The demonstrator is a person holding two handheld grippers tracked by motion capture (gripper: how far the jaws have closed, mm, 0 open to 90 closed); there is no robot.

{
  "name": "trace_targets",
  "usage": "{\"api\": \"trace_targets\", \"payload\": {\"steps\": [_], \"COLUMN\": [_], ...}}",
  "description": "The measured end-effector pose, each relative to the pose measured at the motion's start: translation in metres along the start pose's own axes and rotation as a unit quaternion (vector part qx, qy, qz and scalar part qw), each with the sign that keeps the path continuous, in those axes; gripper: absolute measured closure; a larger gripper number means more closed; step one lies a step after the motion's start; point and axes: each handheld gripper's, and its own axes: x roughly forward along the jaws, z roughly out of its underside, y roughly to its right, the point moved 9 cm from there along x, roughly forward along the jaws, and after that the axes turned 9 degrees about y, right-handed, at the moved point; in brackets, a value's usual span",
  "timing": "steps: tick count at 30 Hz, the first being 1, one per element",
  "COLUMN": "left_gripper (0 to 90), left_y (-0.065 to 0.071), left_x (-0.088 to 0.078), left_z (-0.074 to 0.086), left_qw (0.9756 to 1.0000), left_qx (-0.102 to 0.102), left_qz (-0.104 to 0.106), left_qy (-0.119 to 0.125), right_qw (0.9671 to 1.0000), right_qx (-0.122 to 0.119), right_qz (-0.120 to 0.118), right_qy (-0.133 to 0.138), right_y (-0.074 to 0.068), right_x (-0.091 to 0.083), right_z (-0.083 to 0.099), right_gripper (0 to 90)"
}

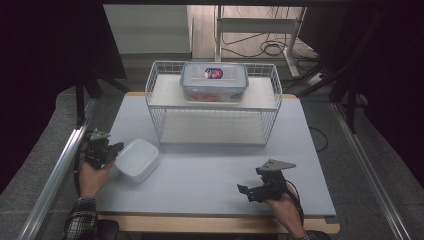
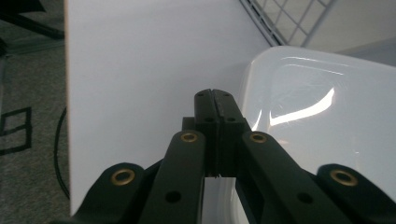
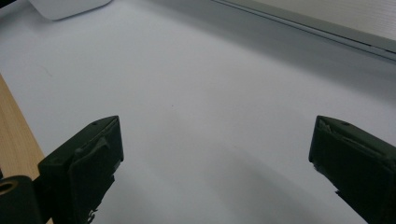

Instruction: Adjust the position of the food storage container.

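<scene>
High view puts the right gripper (image 1: 252,191) nearest, low over the front edge of the table (image 1: 210,172) toward its right corner, with nothing close to it; its own view shows the two black jaws standing wide apart over bare white tabletop, so that hand looks idle for now. Farther in along the left edge, the left gripper (image 1: 113,149) sits right up against the near-left side of the white container (image 1: 137,159), an upturned, rounded-square tub lying on the tabletop close to the left edge and just in front of the wire rack (image 1: 212,102). The left gripper view shows its jaws pressed together with nothing between them, their tips just beside the tub's rim (image 2: 280,93); whether they actually touch it I cannot tell. Beyond that, the rack stands across the back of the table, its lower level bare and its upper shelf carrying a clear lidded box (image 1: 214,81) with a blue rim and some food inside. Judged from this layout, the work on the white container is at an early stage: it is neither gripped nor lifted, and the closed jaws suggest a nudge or push rather than a pick. Still to come, I think, are a proper hold and moving it, possibly into the rack.
</scene>
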Motion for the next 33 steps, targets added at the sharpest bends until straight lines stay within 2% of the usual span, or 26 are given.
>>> {"api": "trace_targets", "payload": {"steps": [7,13,16,19,26,29,31,33], "left_gripper": [90.0,89.9,89.9,89.9,89.9,89.9,89.9,89.9], "left_y": [0.025,0.058,0.076,0.088,0.129,0.144,0.153,0.163], "left_x": [0.001,0.002,0.002,0.003,0.006,0.008,0.008,0.010], "left_z": [0.003,0.004,0.005,0.005,0.005,0.005,0.005,0.005], "left_qw": [0.9996,0.9983,0.9972,0.9962,0.9911,0.9889,0.9872,0.9848], "left_qx": [0.006,0.009,0.019,0.021,0.044,0.047,0.048,0.057], "left_qz": [0.028,0.057,0.071,0.082,0.122,0.137,0.148,0.160], "left_qy": [-0.007,-0.011,-0.017,-0.020,-0.031,-0.033,-0.035,-0.037], "right_qw": [1.0000,1.0000,0.9999,0.9999,0.9999,0.9999,0.9999,0.9999], "right_qx": [0.004,0.005,0.006,0.006,0.007,0.006,0.007,0.007], "right_qz": [0.000,-0.001,-0.001,-0.001,-0.003,-0.003,-0.003,-0.004], "right_qy": [-0.003,-0.007,-0.009,-0.011,-0.013,-0.013,-0.014,-0.014], "right_y": [0.001,0.001,0.001,0.002,0.002,0.001,0.001,0.001], "right_x": [0.000,0.001,0.001,0.001,0.002,0.002,0.002,0.002], "right_z": [0.001,0.002,0.003,0.004,0.005,0.005,0.005,0.005], "right_gripper": [3.1,3.1,3.1,3.1,3.1,3.1,3.1,3.1]}}
